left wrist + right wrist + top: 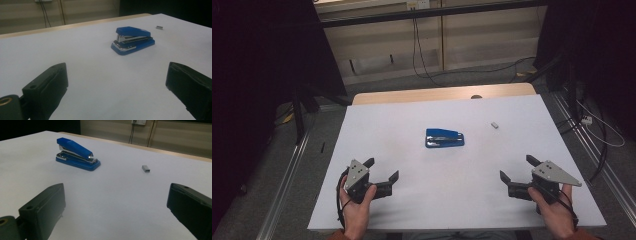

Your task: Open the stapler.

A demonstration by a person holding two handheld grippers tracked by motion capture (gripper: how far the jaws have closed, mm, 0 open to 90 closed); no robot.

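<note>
A blue stapler (444,138) lies near the middle of the white table (412,200); it also shows in the left gripper view (132,40) and the right gripper view (77,154). A small grey block of staples (494,125) (159,27) (146,168) rests to its right, farther back. My left gripper (382,169) stands open at the front left, well short of the stapler, with nothing between its jaws. At the front right my right gripper (518,167) is open too, and bare table lies between its jaws.
The table's wooden far edge (442,93) borders a floor with cables (422,65) and a pale wall. Metal rails (287,175) run along both sides of the table. Dark curtains hang at left and right.
</note>
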